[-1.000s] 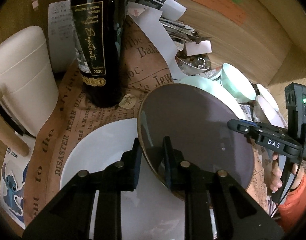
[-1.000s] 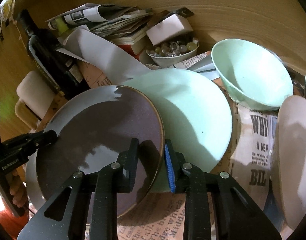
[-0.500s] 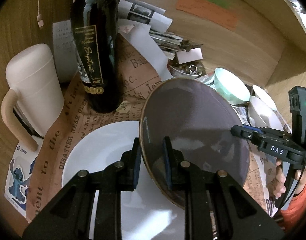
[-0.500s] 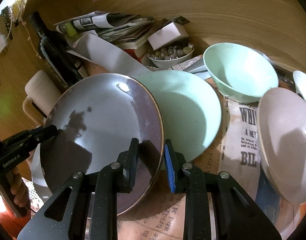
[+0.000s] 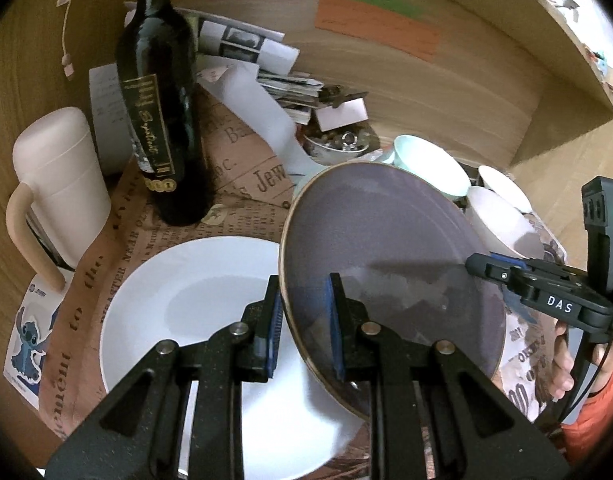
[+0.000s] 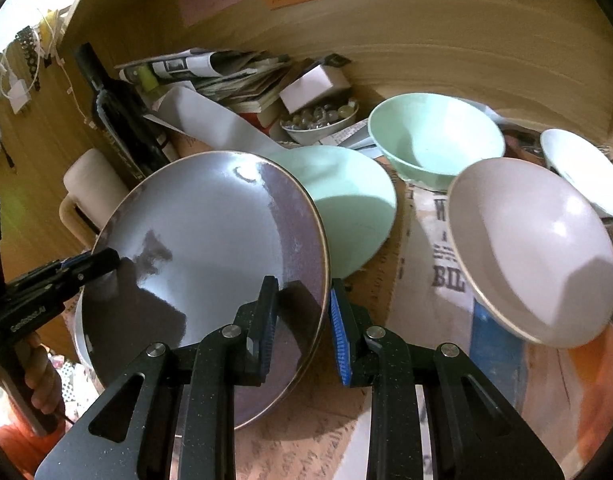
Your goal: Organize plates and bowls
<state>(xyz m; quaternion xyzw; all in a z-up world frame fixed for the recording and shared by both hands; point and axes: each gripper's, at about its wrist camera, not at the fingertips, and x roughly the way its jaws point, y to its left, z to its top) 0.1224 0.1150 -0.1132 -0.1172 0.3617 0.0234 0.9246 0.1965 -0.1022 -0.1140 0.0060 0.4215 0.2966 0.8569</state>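
I hold the dark plate point(image 5: 386, 256) lifted and tilted, my left gripper point(image 5: 304, 320) pinching its near rim on one side and my right gripper point(image 6: 302, 320) pinching the opposite rim. Since a second ago the plate has risen and drawn back from the mint plate point(image 6: 346, 208): more of that mint plate shows beyond its far edge, and the pink bowl point(image 6: 530, 252) and mint bowl point(image 6: 434, 144) have come fuller into the right view. The dark plate's left edge hangs over the white plate point(image 5: 194, 320) on the counter. The wine bottle point(image 5: 162, 120) stands just beyond the white plate, the mug point(image 5: 62, 184) to the bottle's left. Bare newspaper point(image 6: 422, 280) lies between dark plate and pink bowl.
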